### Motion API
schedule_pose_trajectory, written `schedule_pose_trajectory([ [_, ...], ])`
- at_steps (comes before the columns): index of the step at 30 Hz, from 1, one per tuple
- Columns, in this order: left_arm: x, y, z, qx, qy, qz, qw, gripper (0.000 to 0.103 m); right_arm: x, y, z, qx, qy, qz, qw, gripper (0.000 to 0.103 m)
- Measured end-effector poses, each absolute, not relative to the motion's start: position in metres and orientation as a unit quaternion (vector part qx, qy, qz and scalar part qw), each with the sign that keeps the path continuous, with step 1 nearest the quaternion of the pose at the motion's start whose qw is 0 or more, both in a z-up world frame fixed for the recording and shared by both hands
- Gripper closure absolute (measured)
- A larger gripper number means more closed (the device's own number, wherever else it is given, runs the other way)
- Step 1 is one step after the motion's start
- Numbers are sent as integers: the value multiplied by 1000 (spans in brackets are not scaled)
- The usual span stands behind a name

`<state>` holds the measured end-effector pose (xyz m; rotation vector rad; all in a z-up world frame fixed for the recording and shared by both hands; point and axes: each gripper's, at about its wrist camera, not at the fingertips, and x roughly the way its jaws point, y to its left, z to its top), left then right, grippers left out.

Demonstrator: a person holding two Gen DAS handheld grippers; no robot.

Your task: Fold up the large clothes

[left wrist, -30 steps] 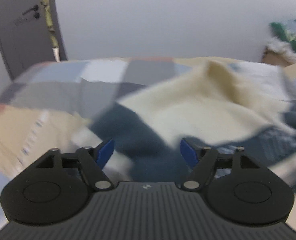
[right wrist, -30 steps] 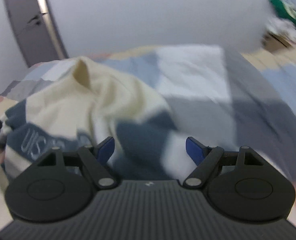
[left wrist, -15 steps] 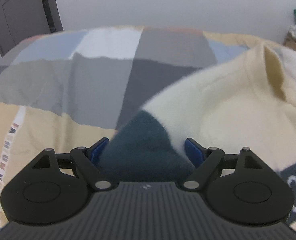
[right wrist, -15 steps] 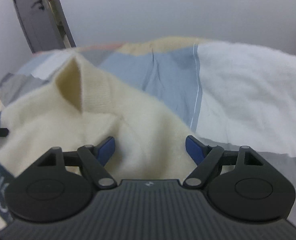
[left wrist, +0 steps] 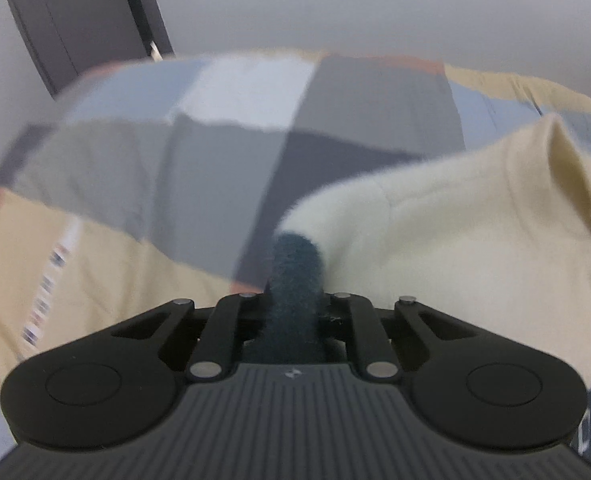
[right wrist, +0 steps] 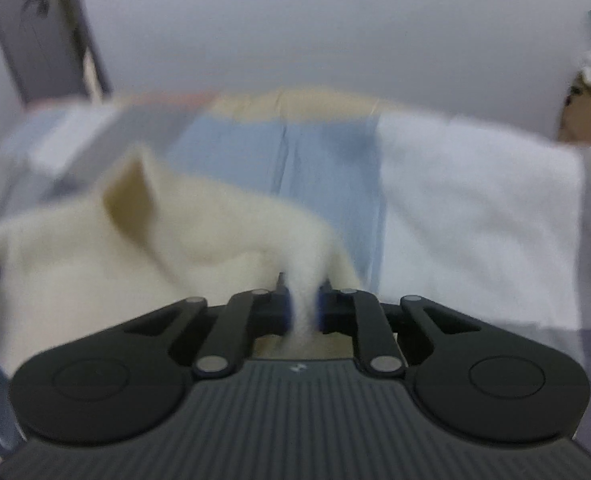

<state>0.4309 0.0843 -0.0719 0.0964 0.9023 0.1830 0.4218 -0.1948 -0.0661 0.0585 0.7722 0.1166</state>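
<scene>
Left hand-held gripper (left wrist: 294, 312) closing, pinching sweater (left wrist: 455, 248), right hand-held gripper (right wrist: 304, 308) likewise

A big bed (left wrist: 235, 128) fills the room — its cover is a patchwork of grey, blue, white and tan squares. Behind it stands a plain pale wall (left wrist: 355, 4). A dark grey door (left wrist: 75, 20) is at the far left. At the far right sits a brown box (right wrist: 583, 120) — something green and white lies on top.
</scene>
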Motion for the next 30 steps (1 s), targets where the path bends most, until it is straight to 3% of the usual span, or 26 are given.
schedule_pose_trajectory([
  [10, 515, 72, -11, 55, 342, 126, 930, 88, 483, -232, -3, 57, 287, -2, 956, 89],
  [19, 580, 71, -92, 51, 396, 106, 911, 87, 536, -240, -97, 56, 317, -11, 947, 87],
  [24, 581, 79, -98, 35, 396, 97, 912, 77, 533, -239, -99, 52, 306, 2, 951, 83],
  [25, 578, 79, -94, 35, 398, 95, 912, 72, 529, -240, -94, 56, 308, 5, 950, 80],
  [27, 567, 78, -80, 34, 397, 94, 913, 51, 522, -244, -84, 67, 313, 8, 947, 68],
  [29, 543, 78, -66, 30, 387, 93, 917, 46, 504, -246, -72, 86, 315, 7, 945, 45],
  [30, 531, 77, -58, 27, 383, 90, 919, 46, 493, -245, -66, 93, 312, 6, 945, 44],
])
